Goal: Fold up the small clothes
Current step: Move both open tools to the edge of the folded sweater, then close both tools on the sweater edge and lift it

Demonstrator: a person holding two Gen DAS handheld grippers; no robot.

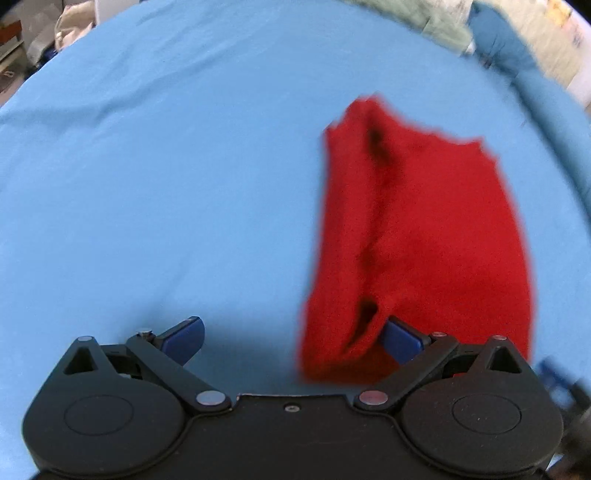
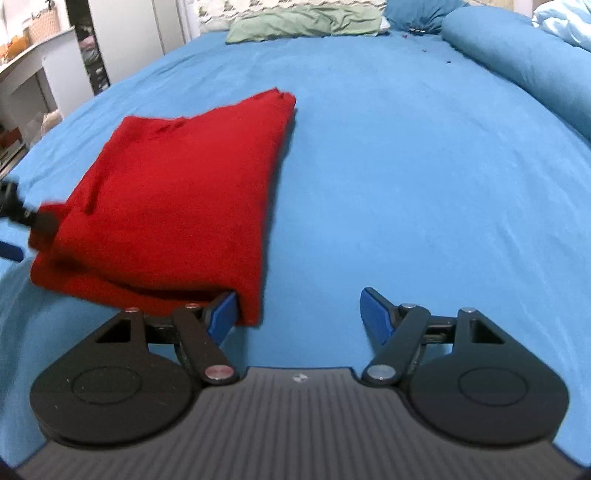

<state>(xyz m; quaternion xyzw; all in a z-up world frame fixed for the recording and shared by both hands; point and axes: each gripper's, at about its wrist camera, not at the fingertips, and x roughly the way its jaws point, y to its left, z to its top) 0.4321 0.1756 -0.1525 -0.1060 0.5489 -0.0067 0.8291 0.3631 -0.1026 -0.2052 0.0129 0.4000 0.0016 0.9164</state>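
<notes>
A red folded garment (image 1: 417, 236) lies on the blue bedsheet (image 1: 166, 177), blurred in the left wrist view. My left gripper (image 1: 291, 332) is open; the near edge of the garment drapes over its right finger (image 1: 402, 338). In the right wrist view the same red garment (image 2: 177, 199) lies left of centre. My right gripper (image 2: 299, 314) is open, and the garment's near right corner hangs over its left finger (image 2: 223, 314). Nothing is pinched between either pair of fingers.
A green cloth (image 2: 306, 20) lies at the far end of the bed. A rolled blue duvet (image 2: 524, 62) runs along the right side. White furniture and shelves (image 2: 40, 70) stand beyond the bed's left edge. The other gripper shows dark at the left edge (image 2: 14, 210).
</notes>
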